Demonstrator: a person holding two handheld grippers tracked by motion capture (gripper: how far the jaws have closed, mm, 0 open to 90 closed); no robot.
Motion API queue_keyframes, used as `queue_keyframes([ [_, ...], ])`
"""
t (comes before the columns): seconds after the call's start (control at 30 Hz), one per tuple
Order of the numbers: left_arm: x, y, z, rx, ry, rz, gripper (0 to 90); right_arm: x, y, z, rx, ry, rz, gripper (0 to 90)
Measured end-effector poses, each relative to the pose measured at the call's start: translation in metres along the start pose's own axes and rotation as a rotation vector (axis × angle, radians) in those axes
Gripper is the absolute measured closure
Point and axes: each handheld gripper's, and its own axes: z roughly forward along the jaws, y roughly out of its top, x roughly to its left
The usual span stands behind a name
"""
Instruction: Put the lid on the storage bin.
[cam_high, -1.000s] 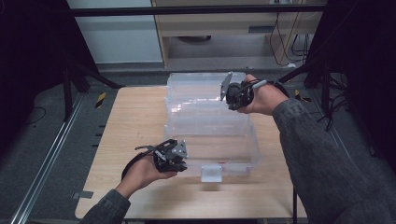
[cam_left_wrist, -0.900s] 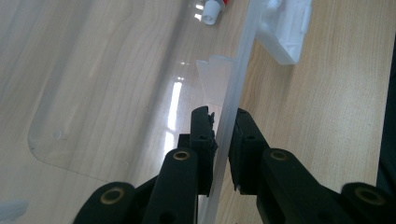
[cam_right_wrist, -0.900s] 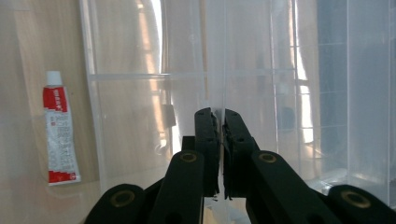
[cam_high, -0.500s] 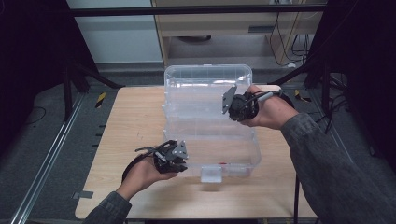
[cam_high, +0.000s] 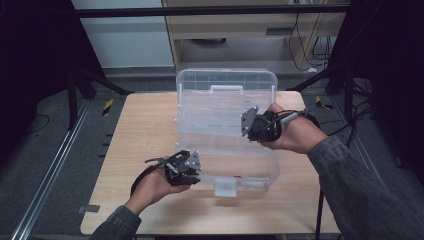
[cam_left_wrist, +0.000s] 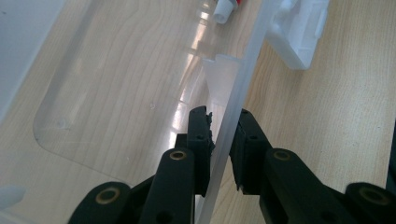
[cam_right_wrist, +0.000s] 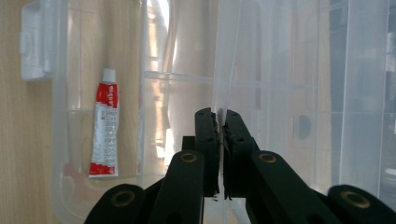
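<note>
The right gripper (cam_right_wrist: 218, 122) has its 2 black jaws pinched together on the thin edge of the clear plastic lid (cam_high: 226, 92) of a compartmented storage box, holding that lid raised and tilted over the base. The right hand (cam_high: 292, 132) grasps this gripper at the box's right side, above the table. The left gripper (cam_left_wrist: 223, 135) straddles the upright side wall of the clear plastic box base (cam_left_wrist: 236, 107), 1 jaw inside and 1 outside; a narrow gap shows beside the wall, and the jaws have just been opening slightly. The left hand (cam_high: 152, 182) rests near the base's front left corner. Inside the base lies a red-and-white tube (cam_right_wrist: 105, 123), close to the white front latch (cam_high: 225, 186). The box stands on a light wooden table (cam_high: 140, 135).
</note>
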Motion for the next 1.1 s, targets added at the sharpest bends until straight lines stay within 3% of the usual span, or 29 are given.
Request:
queue_keyframes([
  [0.13, 0.0, 0.0, 0.0, -0.001, -0.001, -0.003, 78.6, 0.008, 0.0, 0.0, 0.003, 0.007, -0.008, 86.2],
  [0.17, 0.003, 0.001, 0.0, 0.0, 0.005, 0.042, 78.6, 0.011, -0.002, 0.0, 0.002, 0.013, -0.01, 85.9],
  [0.3, 0.002, 0.0, 0.0, -0.005, 0.009, 0.035, 78.5, 0.014, -0.003, 0.0, 0.004, 0.014, -0.007, 85.5],
  [0.33, 0.0, -0.001, 0.0, -0.006, 0.005, 0.001, 78.3, 0.012, -0.005, 0.0, 0.001, 0.014, -0.012, 85.1],
  [0.4, -0.003, -0.001, 0.001, -0.011, 0.015, -0.027, 78.2, 0.009, -0.006, 0.0, -0.004, 0.019, -0.003, 84.9],
  [0.6, -0.007, 0.006, 0.005, -0.021, 0.038, -0.023, 79.1, -0.005, -0.009, 0.005, 0.009, 0.014, 0.007, 84.4],
  [0.7, -0.006, 0.006, 0.006, -0.025, 0.037, -0.016, 79.3, -0.005, -0.009, 0.005, 0.006, 0.019, 0.011, 84.8],
  [1.1, -0.006, 0.005, 0.006, -0.031, 0.041, 0.009, 79.1, 0.017, -0.011, 0.006, 0.025, 0.039, -0.017, 85.0],
])
